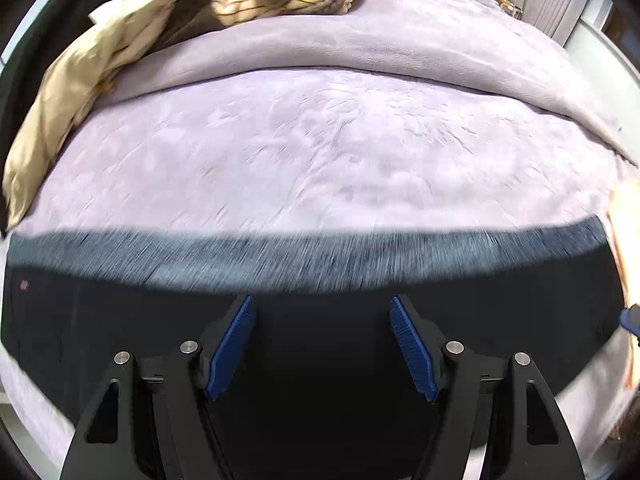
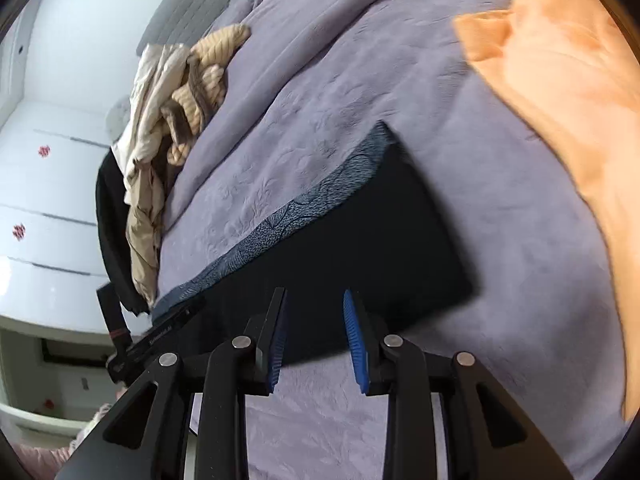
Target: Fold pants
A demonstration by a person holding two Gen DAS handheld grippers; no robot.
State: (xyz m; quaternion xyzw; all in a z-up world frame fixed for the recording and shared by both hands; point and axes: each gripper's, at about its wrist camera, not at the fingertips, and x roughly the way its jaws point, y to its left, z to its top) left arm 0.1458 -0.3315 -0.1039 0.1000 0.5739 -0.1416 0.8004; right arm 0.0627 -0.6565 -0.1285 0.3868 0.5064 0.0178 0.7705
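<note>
The left claw and right claw are both held released above the folded black pants with a grey patterned band, laid flat on the lilac plush bed cover. Beige crumpled clothes are heaped beyond; white drawers are seen behind.

blur: far grey edge of the pants smeared by motion | cut off: orange cloth runs past the frame at 3 o'clock; beige garment pile clipped at 12 o'clock | hidden: near pants edge behind the left gripper | unreadable: small red mark at 9 o'clock
</note>
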